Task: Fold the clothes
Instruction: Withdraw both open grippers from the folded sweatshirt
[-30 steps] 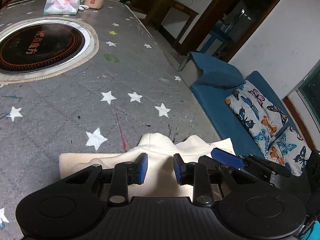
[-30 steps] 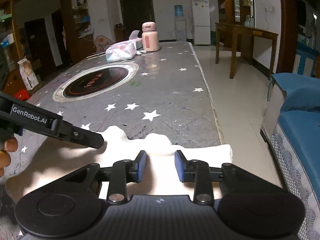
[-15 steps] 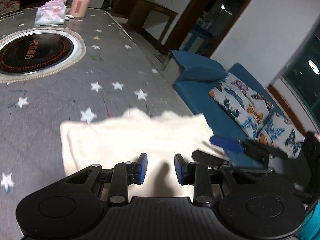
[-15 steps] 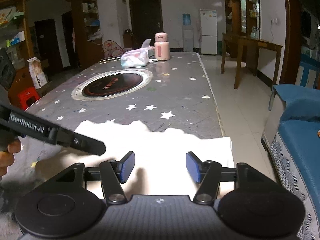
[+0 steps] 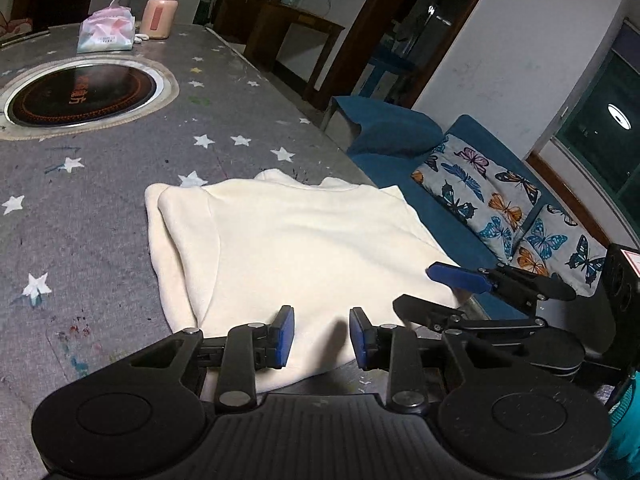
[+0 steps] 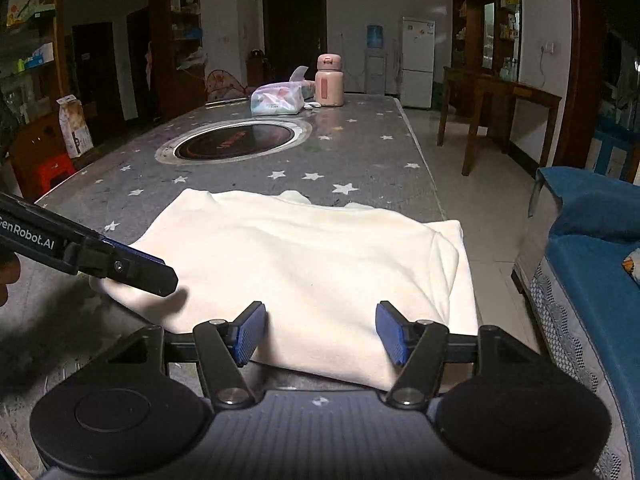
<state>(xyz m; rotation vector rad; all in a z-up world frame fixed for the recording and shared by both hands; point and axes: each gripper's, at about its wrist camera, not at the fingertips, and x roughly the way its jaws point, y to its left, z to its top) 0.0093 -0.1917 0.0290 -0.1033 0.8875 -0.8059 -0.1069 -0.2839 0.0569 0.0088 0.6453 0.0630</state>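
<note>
Your left tongs [image 5: 322, 336] sit at the bottom centre of the left view, pads a narrow gap apart with nothing clamped, over the near hem of the cream garment [image 5: 296, 248]. Your right tongs [image 6: 320, 334] are opening, pads wide apart over the same hem, gripping nothing. The garment lies folded flat at the near end of the desk [image 6: 360, 148], its right side running along the desk's right edge and slightly over it in the right view. To the right of that edge the tiled floor [image 6: 492, 208] is open, then the blue sofa [image 6: 592, 264] with its butterfly cushions [image 5: 492, 192]. Beyond the garment the starred surface is bare up to the round inset cooktop [image 6: 236, 142]. At the far end stand a tissue pack [image 6: 278, 100] and a pink bottle [image 6: 330, 82], well apart from the garment.
</note>
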